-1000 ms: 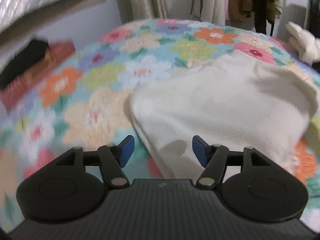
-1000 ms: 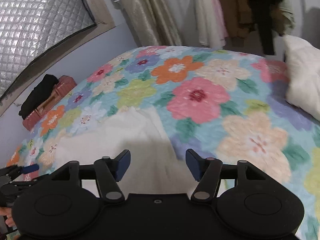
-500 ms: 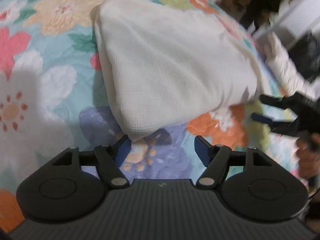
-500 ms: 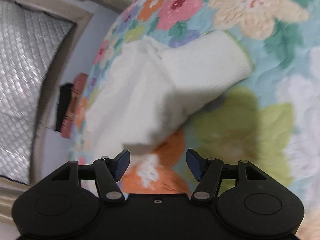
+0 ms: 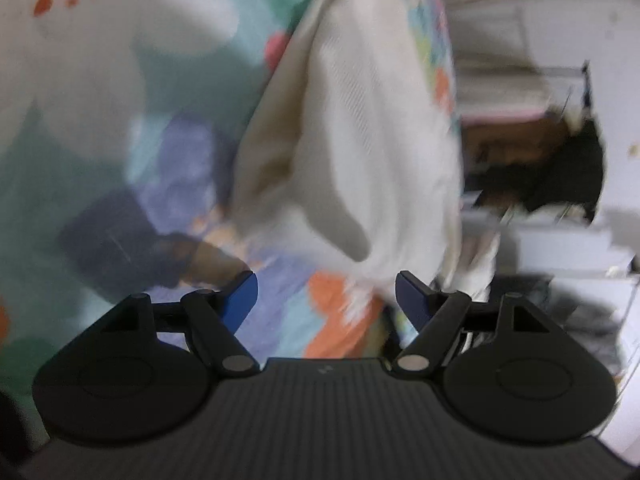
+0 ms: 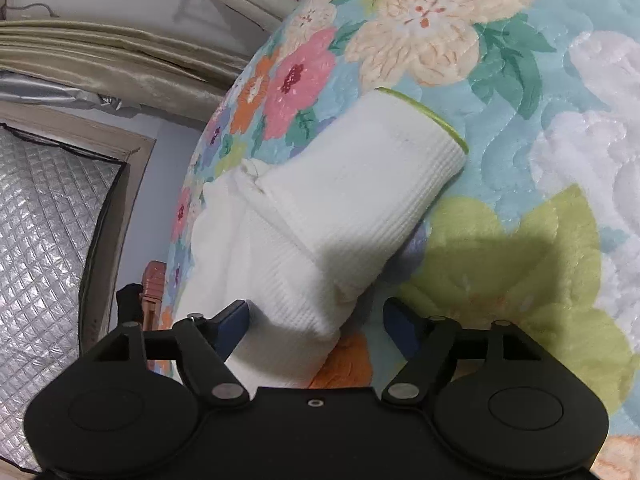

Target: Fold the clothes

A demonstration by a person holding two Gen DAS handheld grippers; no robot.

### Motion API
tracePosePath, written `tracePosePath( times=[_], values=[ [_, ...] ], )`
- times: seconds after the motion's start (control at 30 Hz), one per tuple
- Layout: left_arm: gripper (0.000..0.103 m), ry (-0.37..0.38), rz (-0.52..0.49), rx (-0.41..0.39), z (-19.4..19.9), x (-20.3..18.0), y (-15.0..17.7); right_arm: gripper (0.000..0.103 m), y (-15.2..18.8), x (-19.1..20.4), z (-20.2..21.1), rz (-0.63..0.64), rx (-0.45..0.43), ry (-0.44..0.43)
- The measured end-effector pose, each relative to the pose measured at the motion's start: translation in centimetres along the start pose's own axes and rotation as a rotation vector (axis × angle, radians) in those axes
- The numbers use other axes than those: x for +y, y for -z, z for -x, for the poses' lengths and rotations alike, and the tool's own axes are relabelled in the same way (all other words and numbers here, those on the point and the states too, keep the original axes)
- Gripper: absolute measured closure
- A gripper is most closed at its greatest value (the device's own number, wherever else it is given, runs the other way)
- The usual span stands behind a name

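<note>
Lying on the quilt (image 6: 560, 92), the garment (image 6: 360, 200) runs lengthwise ahead of the right gripper (image 6: 316, 320); its near corner sits between the opening, unclamped jaws. The left gripper (image 5: 326, 296), jaws also opening and empty, sits just short of the cloth's edge.

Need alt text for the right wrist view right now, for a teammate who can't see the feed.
The right gripper, its jaws opening, sits over the near corner of a white ribbed garment lying on a floral bedspread; the blue pads are not pressing the cloth. A sleeve with a green-edged cuff is folded across the garment.
</note>
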State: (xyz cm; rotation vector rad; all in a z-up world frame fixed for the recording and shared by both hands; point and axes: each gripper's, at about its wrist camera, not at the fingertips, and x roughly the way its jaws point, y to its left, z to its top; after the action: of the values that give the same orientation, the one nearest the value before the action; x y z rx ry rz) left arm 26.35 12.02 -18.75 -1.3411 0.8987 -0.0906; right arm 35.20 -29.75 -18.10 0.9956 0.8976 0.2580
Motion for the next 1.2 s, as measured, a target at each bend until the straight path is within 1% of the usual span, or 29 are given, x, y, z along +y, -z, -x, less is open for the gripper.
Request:
tracePosePath(
  times=[0.03, 0.1, 0.13, 0.2, 0.23, 0.3, 0.37, 0.43, 0.5, 0.6, 0.67, 0.73, 0.8, 0.83, 0.87, 0.93, 0.97, 1.0, 1.03, 1.07, 1.1, 1.13, 1.17, 1.2],
  values=[
    [0.021, 0.007, 0.002, -0.022, -0.2, -0.2, -0.4, 0.024, -0.1, 0.1, -0.1, -0.004, 0.010, -0.013],
    [0.021, -0.008, 0.004, -0.045, -1.2, -0.6, -1.1, 0.023, -0.3, -0.3, -0.1, -0.012, 0.036, -0.044],
    [0.022, -0.010, 0.013, -0.055, -1.6, -0.7, -1.3, 0.023, -0.4, -0.5, 0.0, -0.018, 0.043, -0.054],
    [0.027, -0.012, 0.021, -0.072, -2.2, -0.9, -1.5, 0.023, -0.5, -0.6, 0.0, -0.028, 0.055, -0.073],
    [0.032, -0.011, 0.016, -0.081, -2.3, -1.0, -1.5, 0.022, -0.5, -0.7, -0.1, -0.025, 0.062, -0.078],
    [0.038, -0.010, 0.005, -0.097, -2.4, -1.3, -1.6, 0.022, -0.6, -0.8, -0.3, -0.016, 0.073, -0.086],
    [0.055, -0.016, -0.009, -0.110, -2.4, -1.6, -1.5, 0.022, -0.7, -1.0, -0.3, -0.019, 0.082, -0.099],
    [0.063, -0.035, -0.027, -0.112, -2.0, -1.5, -1.3, 0.022, -0.9, -1.1, -0.4, -0.032, 0.089, -0.108],
    [0.063, -0.043, -0.025, -0.110, -1.2, -1.2, -1.4, 0.022, -1.1, -1.2, -0.5, -0.050, 0.086, -0.113],
    [0.059, -0.071, 0.050, -0.106, -0.2, -0.1, -1.5, 0.022, -1.1, -1.0, -0.7, -0.033, 0.074, -0.106],
    [0.045, -0.099, 0.114, -0.104, 0.4, 0.9, -1.6, 0.023, -1.0, -0.4, -0.8, 0.027, 0.057, -0.073],
    [0.044, -0.080, 0.167, -0.119, 0.4, 1.9, -1.5, 0.023, -0.8, 0.4, -1.0, 0.117, 0.031, -0.038],
    [0.043, -0.068, 0.197, -0.129, 0.2, 2.0, -1.9, 0.023, -0.8, 0.9, -1.1, 0.176, -0.002, -0.021],
    [0.038, -0.063, 0.210, -0.132, 0.1, 2.0, -2.2, 0.022, -0.9, 1.0, -1.3, 0.187, -0.012, -0.023],
    [0.037, -0.056, 0.206, -0.140, -0.1, 1.9, -2.4, 0.022, -1.1, 1.0, -1.6, 0.194, -0.021, -0.027],
    [0.037, -0.039, 0.175, -0.161, -0.6, 1.5, -2.8, 0.020, -1.7, 0.9, -2.0, 0.199, -0.032, -0.037],
    [0.049, -0.033, 0.150, -0.169, -1.0, 1.2, -3.1, 0.019, -2.1, 0.8, -2.2, 0.194, -0.032, -0.045],
    [0.058, -0.029, 0.114, -0.170, -1.6, 0.6, -3.5, 0.019, -2.5, 0.7, -2.4, 0.189, -0.032, -0.052],
    [0.072, -0.027, 0.070, -0.168, -2.3, -0.1, -4.0, 0.021, -2.9, 0.8, -2.6, 0.191, -0.030, -0.060],
    [0.075, -0.027, 0.024, -0.173, -2.6, -0.9, -4.6, 0.026, -3.2, 1.1, -2.9, 0.213, -0.030, -0.059],
    [0.076, -0.029, -0.024, -0.181, -2.7, -1.7, -5.1, 0.053, -3.4, 1.5, -3.2, 0.239, -0.032, -0.055],
    [0.078, -0.030, -0.076, -0.194, -2.6, -2.7, -5.6, 0.073, -3.4, 2.1, -3.2, 0.292, -0.034, -0.047],
    [0.079, -0.032, -0.130, -0.210, -2.3, -3.7, -6.0, 0.074, -3.3, 2.8, -3.2, 0.350, -0.037, -0.039],
    [0.079, -0.031, -0.187, -0.232, -1.8, -4.7, -6.3, 0.077, -2.8, 3.6, -2.9, 0.400, -0.053, -0.045]
  ],
)
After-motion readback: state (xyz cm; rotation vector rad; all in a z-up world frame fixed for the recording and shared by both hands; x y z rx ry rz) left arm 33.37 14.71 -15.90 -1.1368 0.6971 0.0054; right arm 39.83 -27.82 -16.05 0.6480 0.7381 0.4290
